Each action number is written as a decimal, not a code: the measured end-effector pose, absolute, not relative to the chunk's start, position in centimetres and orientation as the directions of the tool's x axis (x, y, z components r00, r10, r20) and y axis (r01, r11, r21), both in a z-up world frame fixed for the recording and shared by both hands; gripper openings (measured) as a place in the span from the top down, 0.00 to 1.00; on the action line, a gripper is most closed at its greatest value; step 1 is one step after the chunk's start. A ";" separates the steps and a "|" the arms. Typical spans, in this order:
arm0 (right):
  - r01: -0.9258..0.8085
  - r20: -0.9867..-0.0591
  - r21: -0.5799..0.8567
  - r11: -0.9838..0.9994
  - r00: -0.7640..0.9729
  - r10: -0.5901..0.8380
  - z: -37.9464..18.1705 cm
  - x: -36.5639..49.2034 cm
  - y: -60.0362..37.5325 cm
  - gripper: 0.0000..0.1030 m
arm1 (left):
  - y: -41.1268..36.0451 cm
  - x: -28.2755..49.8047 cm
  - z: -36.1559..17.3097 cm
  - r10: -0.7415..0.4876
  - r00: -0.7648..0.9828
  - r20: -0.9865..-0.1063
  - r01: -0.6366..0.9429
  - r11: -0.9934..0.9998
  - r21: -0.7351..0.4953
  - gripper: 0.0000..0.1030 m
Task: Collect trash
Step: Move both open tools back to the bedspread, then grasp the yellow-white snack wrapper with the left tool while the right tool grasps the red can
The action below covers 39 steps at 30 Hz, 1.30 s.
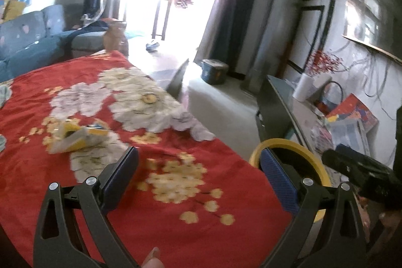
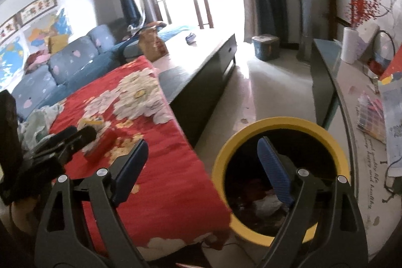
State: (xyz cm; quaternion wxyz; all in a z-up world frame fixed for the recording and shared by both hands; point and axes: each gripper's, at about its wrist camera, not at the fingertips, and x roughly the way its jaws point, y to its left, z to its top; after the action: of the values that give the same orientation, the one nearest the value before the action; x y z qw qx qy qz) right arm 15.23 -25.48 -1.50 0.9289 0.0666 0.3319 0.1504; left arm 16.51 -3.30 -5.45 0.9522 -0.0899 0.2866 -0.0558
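Note:
A crumpled yellow and white wrapper lies on the red flowered cloth of the table, ahead and left of my left gripper, which is open and empty above the cloth. A yellow-rimmed bin stands on the floor by the table's right edge, with trash inside; it also shows in the left wrist view. My right gripper is open and empty, its right finger over the bin mouth. In the right wrist view a red packet lies on the cloth beside the left gripper's body.
A pale cloth heap lies at the table's left. A dark low table stands beyond. A side counter on the right holds papers and a paper roll. A blue sofa sits at left, a teal tub on the floor.

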 end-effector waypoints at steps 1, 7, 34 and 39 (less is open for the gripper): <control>-0.249 -0.598 0.224 0.942 0.728 0.335 -1.5 15.2 -24.8 0.22 | -2.8 16.4 -5.4 -0.148 0.832 -0.535 0.042 0.978 -0.204 0.08; -0.311 -0.610 0.230 0.922 0.692 0.386 -1.7 14.8 -21.7 0.22 | 0.4 16.0 -5.2 -0.090 0.845 -0.527 -0.032 0.975 -0.218 0.08; -0.423 -0.727 0.329 0.844 0.457 0.512 -6.8 20.0 -5.6 0.33 | 17.8 18.3 -9.0 0.035 0.801 -0.598 -0.341 0.847 -0.407 0.20; -0.412 -0.750 0.366 0.834 0.401 0.527 -8.4 21.5 -4.2 0.42 | 18.5 20.4 -10.7 -0.040 0.780 -0.624 -0.327 0.825 -0.462 0.35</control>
State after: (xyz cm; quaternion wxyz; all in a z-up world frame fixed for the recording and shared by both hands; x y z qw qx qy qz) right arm 21.48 -4.18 -8.40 0.8346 0.0610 0.4696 0.2814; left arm 20.39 18.55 -10.72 0.8993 -0.2851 0.3217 0.0798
